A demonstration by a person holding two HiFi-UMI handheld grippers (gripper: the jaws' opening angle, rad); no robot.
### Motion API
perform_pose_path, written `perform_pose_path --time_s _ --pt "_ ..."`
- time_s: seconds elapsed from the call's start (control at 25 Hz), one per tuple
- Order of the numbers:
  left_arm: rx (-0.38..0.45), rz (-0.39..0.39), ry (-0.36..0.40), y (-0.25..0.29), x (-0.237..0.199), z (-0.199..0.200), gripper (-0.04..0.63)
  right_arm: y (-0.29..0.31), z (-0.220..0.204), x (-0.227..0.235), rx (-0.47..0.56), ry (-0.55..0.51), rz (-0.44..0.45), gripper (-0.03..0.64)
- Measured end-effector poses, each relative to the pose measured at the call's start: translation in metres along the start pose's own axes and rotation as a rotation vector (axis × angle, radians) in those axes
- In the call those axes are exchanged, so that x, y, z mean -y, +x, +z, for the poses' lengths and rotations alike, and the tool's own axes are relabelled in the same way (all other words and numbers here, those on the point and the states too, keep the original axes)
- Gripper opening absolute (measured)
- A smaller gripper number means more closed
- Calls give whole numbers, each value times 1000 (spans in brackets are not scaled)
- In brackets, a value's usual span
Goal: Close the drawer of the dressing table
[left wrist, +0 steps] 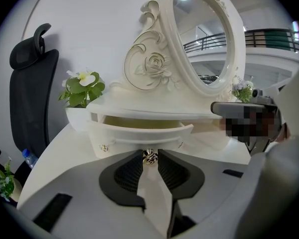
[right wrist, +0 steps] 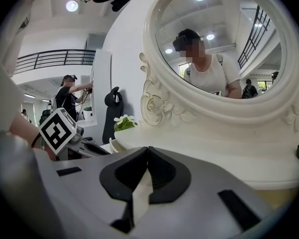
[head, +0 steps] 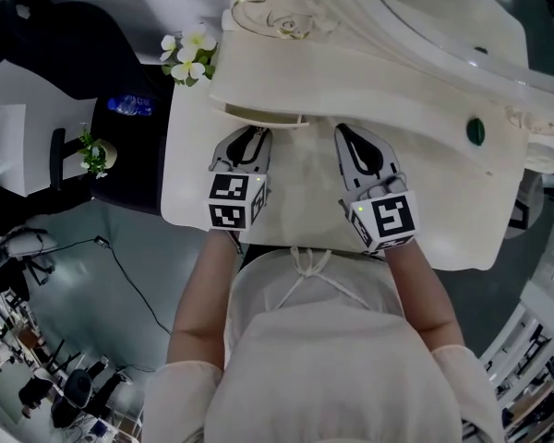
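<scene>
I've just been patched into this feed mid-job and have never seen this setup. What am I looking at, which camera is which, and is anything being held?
There is no robot arm: a person holds a two-jaw gripper in each hand. The head view looks down from the person's head onto a white dressing table. The other two views ride on the grippers and look along their jaws. The drawer stands partly open. The left gripper has its jaws closed on the drawer's knob. The right gripper is shut and empty, facing the mirror. Flowers stand at the table's left; a small green object lies at its right.
</scene>
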State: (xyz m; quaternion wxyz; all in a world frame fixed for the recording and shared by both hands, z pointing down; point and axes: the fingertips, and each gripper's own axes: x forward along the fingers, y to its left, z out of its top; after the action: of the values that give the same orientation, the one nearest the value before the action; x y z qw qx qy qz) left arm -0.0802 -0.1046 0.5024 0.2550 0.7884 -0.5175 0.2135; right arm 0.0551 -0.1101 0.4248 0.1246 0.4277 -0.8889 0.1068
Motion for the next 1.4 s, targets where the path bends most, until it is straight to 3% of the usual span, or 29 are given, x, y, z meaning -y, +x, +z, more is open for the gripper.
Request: perform_pose_path --time_s 0.96,1.4 --pt "45 -4 -14 27 -8 23 106 6 -5 2 -27 -4 -22 6" --pt "56 -72 -52 26 -2 25 117 -4 -3 0 -36 -1 -69 6"
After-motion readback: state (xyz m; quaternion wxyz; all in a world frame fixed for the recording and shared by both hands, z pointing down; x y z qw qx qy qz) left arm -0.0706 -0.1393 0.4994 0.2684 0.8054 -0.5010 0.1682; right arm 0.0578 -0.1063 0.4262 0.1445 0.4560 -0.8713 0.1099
